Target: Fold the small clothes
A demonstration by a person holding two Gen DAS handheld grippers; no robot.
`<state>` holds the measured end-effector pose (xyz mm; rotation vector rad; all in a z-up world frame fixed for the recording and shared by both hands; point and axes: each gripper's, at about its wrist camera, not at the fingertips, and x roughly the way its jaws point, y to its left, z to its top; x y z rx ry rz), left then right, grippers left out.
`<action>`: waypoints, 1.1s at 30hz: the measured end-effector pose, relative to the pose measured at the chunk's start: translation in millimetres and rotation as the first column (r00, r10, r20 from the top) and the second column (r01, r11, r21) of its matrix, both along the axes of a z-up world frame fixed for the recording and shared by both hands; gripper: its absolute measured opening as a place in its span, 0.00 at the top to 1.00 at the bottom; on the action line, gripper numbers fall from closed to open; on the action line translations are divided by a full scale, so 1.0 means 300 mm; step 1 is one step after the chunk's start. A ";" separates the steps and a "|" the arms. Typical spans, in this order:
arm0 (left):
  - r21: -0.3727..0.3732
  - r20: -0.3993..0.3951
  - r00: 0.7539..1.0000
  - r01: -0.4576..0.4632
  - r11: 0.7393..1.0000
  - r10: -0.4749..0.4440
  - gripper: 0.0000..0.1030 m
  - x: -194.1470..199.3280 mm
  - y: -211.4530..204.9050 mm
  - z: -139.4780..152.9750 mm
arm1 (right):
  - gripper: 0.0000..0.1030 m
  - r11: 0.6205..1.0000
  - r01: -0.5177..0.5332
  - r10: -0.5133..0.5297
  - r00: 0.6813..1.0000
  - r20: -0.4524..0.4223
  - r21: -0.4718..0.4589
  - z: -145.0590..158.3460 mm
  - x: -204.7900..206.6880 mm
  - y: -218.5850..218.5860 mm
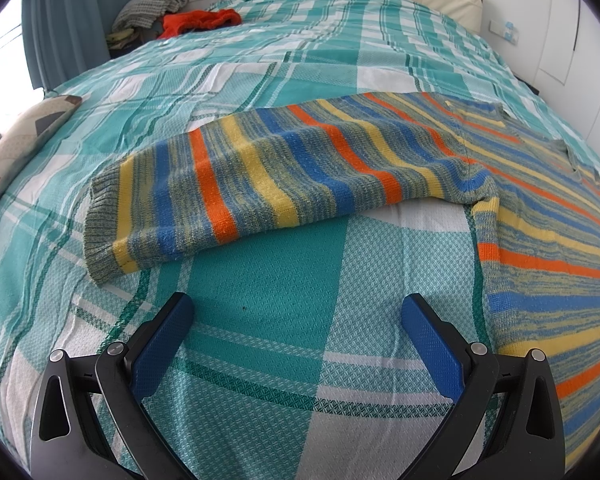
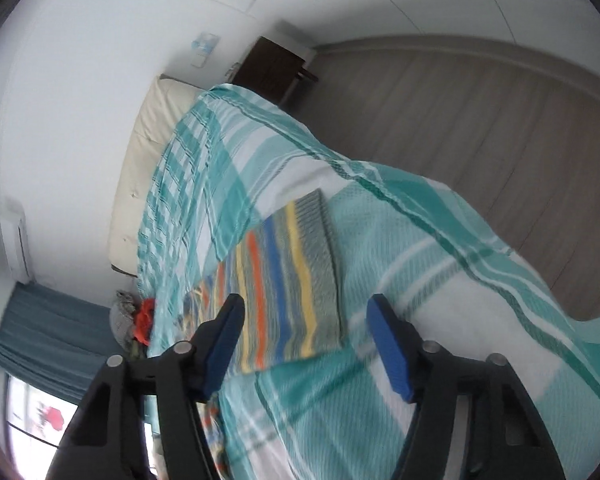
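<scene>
Left wrist view: my left gripper [image 1: 298, 312] hovers with jaws apart and empty over the plaid bed [image 1: 260, 288], just short of the striped sweater [image 1: 540, 216] and its outstretched sleeve [image 1: 236, 196] (cuff nearest me). Right wrist view, blurred and tilted: my right gripper [image 2: 306, 320], also spread and empty, seems to face the sweater's ribbed hem [image 2: 324, 256], unseen from the left. Pinching bedcover along with knit would likely drag both and spoil the fold.

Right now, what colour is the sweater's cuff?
The cuff is ribbed grey-green, beside a yellow stripe. It shows best in the left wrist view.
</scene>
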<state>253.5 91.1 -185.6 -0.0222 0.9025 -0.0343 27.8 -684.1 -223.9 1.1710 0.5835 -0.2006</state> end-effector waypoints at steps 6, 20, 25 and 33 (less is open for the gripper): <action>-0.007 -0.007 1.000 0.000 1.000 0.000 0.00 0.000 0.003 -0.001 | 0.51 0.996 -0.092 0.093 0.994 -0.058 0.017 -0.030 0.127 -0.052; -0.076 0.044 0.999 0.034 0.997 -0.031 0.01 -0.153 0.028 0.163 | 0.97 0.824 -0.345 0.318 0.938 -0.136 -0.449 0.469 0.332 0.240; -0.051 0.154 0.987 0.049 0.998 -0.041 0.01 -0.256 0.046 0.174 | 0.97 0.739 -0.491 0.529 0.847 -0.054 -0.462 0.682 0.559 0.628; -0.119 0.099 0.994 -0.030 0.992 0.042 0.01 -0.232 0.134 0.148 | 0.35 0.676 -0.669 0.708 0.706 0.022 -0.308 0.628 0.835 1.080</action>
